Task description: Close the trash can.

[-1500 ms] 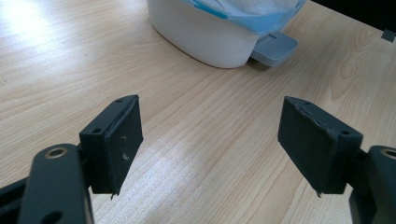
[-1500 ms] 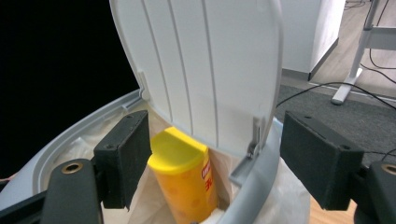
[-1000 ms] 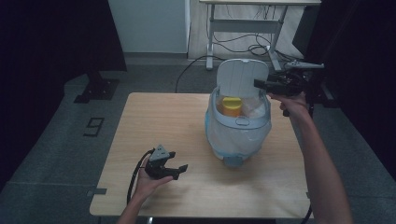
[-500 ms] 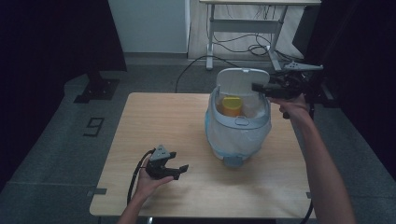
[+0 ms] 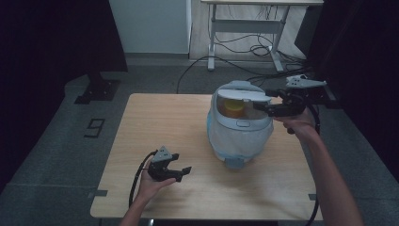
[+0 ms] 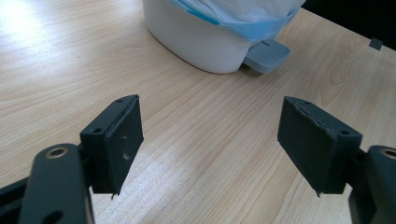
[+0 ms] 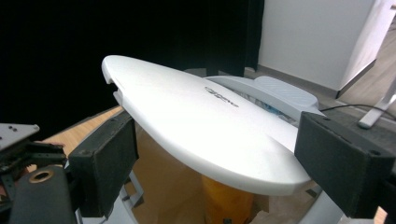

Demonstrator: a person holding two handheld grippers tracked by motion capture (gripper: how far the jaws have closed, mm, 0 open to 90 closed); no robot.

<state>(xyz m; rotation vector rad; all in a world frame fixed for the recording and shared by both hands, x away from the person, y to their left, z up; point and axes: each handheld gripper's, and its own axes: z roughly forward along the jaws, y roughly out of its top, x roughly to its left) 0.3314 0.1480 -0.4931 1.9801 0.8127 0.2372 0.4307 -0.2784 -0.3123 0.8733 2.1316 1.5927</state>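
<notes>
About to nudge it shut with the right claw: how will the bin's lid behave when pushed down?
The lid looks like thin, smooth moulded plastic, so it is probably light, and the right claw may slide on it. It seems hinged at the rear, so it should swing rather than flex. The bin may rock if pushed off-centre.

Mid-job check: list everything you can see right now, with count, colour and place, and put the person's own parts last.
Bin: one, white with pale blue liner, right half of table.
Bin lid: one, white, partly lowered over the bin.
Pedal: one, grey, at the bin's base.
Yellow container: one, inside the bin.
Table: one, light wood.
Desk frame: one, white, on the floor behind.
Left gripper: one, black, open, near front-left table edge.
Right gripper: one, black, open, at the lid.
</notes>
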